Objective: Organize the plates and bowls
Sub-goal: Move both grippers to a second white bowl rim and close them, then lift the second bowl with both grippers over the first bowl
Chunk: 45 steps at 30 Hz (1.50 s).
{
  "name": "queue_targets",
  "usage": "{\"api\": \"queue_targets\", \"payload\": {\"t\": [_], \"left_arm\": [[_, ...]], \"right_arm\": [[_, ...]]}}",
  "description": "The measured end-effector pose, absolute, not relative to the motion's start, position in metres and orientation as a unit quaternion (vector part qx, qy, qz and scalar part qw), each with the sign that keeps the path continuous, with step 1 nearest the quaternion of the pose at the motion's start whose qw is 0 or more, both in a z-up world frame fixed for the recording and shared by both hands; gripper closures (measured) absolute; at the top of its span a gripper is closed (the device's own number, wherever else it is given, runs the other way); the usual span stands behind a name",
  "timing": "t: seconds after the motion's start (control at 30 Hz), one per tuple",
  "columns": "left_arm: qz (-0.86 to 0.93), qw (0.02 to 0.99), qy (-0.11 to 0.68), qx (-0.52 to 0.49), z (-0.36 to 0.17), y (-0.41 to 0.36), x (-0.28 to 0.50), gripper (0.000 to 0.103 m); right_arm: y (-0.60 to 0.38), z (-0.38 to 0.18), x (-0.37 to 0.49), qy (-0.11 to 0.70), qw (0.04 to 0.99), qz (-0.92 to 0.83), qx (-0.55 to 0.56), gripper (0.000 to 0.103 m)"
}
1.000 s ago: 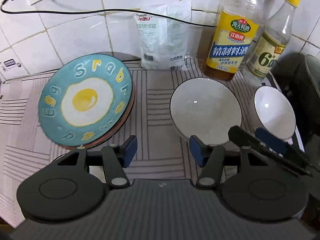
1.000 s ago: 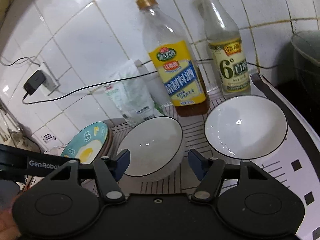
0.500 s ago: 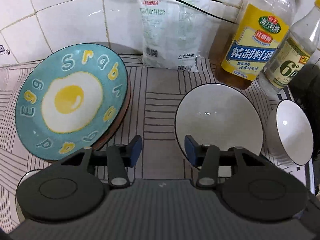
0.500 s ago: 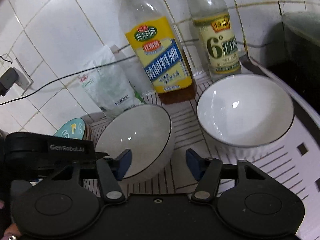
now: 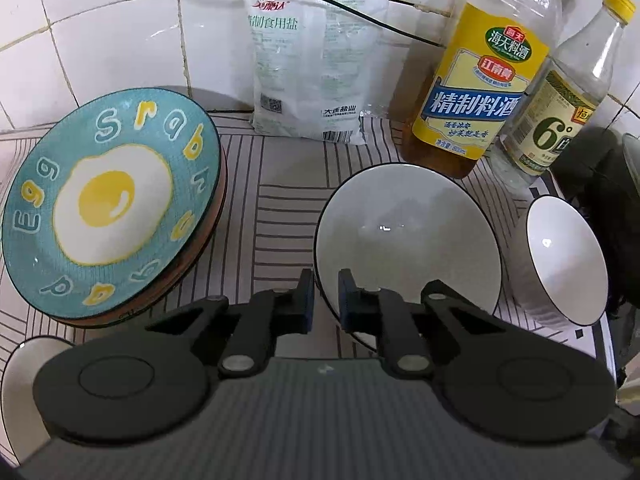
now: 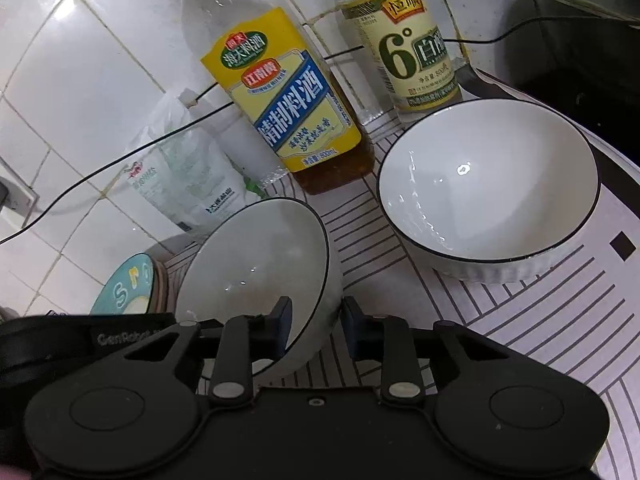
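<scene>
Left wrist view. The left gripper [image 5: 323, 300], at lower centre, has its blue-padded jaws drawn together on the near rim of a white bowl with a thin black rim line [image 5: 404, 236], one pad outside the wall and one inside. At left a teal plate [image 5: 108, 200] printed with a fried egg and the raised letters "Egg" lies on top of a stack of brownish plates; part of another white dish [image 5: 24, 364] shows in the lower left corner. A second white bowl, ribbed outside [image 5: 560, 264], stands at the right edge. Along the white tiled wall, from centre to upper right: a salt bag [image 5: 312, 64] reading "精制食用盐", a cooking-wine bottle [image 5: 480, 80] with a yellow label reading "海天料酒" and "精制料酒", and a yellow-capped vinegar bottle [image 5: 560, 120] marked "6°". All stand on a striped mat [image 5: 272, 208]

Right wrist view. The right gripper [image 6: 316, 326], at lower centre, is closing its jaws across the right-hand wall of the same bowl [image 6: 256, 264], which is tilted; the left pad is inside the bowl and the right pad outside, and whether both press on the wall cannot be told. The left gripper's black body, lettered "GenRobot", lies at lower left. The ribbed bowl [image 6: 488, 184] sits upright at right, apart from the held one
</scene>
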State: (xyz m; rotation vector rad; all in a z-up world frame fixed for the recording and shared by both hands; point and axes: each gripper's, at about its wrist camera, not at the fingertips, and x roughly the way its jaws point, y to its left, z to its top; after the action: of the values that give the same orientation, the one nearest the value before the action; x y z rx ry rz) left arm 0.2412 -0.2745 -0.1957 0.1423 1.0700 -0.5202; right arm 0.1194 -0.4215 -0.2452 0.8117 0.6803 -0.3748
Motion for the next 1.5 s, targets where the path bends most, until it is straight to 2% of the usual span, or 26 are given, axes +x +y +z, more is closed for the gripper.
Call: {"api": "queue_targets", "payload": {"t": [0.5,0.6,1.2,1.5], "left_arm": [[-0.254,0.822,0.502,0.089,-0.181,-0.259,0.217,0.092],[-0.252,0.818,0.503,0.122,-0.174,-0.256,0.206,0.091],[-0.24,0.837,0.473,0.133,-0.099,-0.19,0.142,0.091],[-0.22,0.845,0.468,0.135,-0.08,-0.155,0.124,0.091]], "right_arm": [[-0.417,-0.247,0.106,0.328,0.838,-0.169,0.401,0.08],[-0.412,-0.241,0.1,0.328,0.841,-0.161,0.4,0.08],[-0.365,-0.185,0.051,0.318,0.86,-0.084,0.39,0.081],[-0.334,-0.172,0.032,0.312,0.857,-0.052,0.406,0.08]]}}
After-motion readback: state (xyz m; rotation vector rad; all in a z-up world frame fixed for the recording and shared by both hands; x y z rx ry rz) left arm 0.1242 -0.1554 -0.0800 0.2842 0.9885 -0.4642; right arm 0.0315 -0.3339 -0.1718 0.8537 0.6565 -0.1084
